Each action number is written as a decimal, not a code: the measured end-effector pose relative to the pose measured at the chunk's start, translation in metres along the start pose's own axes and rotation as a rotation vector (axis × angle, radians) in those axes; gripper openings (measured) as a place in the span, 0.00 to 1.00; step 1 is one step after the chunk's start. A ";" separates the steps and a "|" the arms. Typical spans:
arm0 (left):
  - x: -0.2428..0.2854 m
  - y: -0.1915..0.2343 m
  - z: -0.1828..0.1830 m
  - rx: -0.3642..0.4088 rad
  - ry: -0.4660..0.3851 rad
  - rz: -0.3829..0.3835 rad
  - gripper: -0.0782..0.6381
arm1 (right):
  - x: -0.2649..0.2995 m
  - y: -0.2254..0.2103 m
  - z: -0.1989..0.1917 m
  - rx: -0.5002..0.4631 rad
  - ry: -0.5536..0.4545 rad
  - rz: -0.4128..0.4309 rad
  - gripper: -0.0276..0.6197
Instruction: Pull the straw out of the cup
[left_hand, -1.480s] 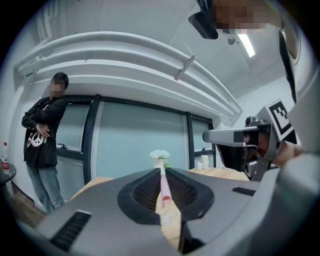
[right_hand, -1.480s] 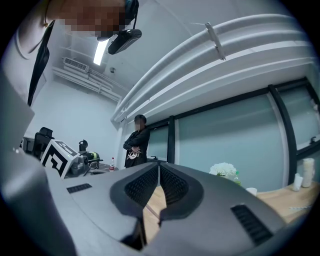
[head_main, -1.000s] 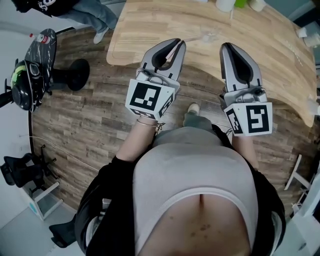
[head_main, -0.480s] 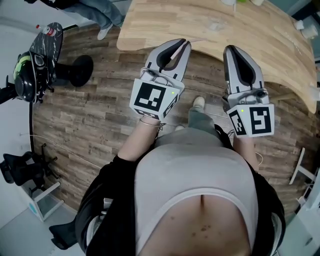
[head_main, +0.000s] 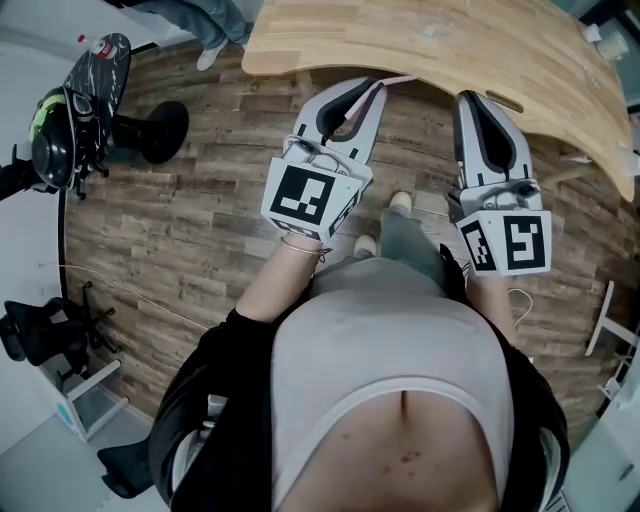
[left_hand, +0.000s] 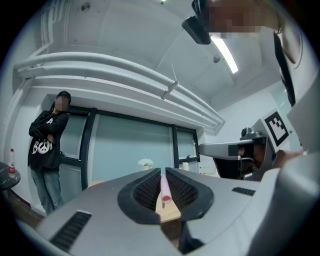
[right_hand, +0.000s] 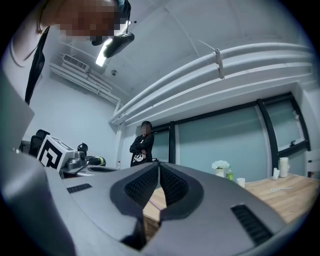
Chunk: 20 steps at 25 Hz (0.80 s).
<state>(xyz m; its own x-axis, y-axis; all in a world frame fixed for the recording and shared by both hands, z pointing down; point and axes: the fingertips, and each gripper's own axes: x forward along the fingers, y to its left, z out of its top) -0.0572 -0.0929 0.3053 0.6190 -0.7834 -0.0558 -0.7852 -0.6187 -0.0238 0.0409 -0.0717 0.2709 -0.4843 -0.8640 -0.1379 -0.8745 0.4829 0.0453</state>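
The pulling looks done; the pink straw is clear of any cup, carried in the air above the wooden floor just short of the desk edge, with no cup anywhere near it; what is left, at a guess, is only to set the straw down or let it go. The left tool is closed to a narrow gap on the straw, which lies lengthwise between the ribbed pads, one open end toward the tool's camera, the other end poking out past the tips; the right tool has its jaws together, holds nothing and touches nothing.
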 end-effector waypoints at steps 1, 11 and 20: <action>-0.004 -0.003 0.001 0.001 -0.002 -0.002 0.16 | -0.004 0.003 0.001 -0.001 -0.003 0.001 0.09; -0.023 -0.020 0.017 -0.012 -0.031 -0.018 0.16 | -0.023 0.018 0.009 -0.005 0.001 0.019 0.09; -0.038 -0.035 0.025 0.008 -0.063 -0.056 0.16 | -0.042 0.025 0.002 0.002 0.014 -0.011 0.09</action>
<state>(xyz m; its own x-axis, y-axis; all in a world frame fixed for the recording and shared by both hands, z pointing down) -0.0536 -0.0402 0.2833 0.6597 -0.7424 -0.1169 -0.7499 -0.6606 -0.0367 0.0392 -0.0231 0.2756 -0.4747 -0.8714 -0.1241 -0.8799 0.4733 0.0423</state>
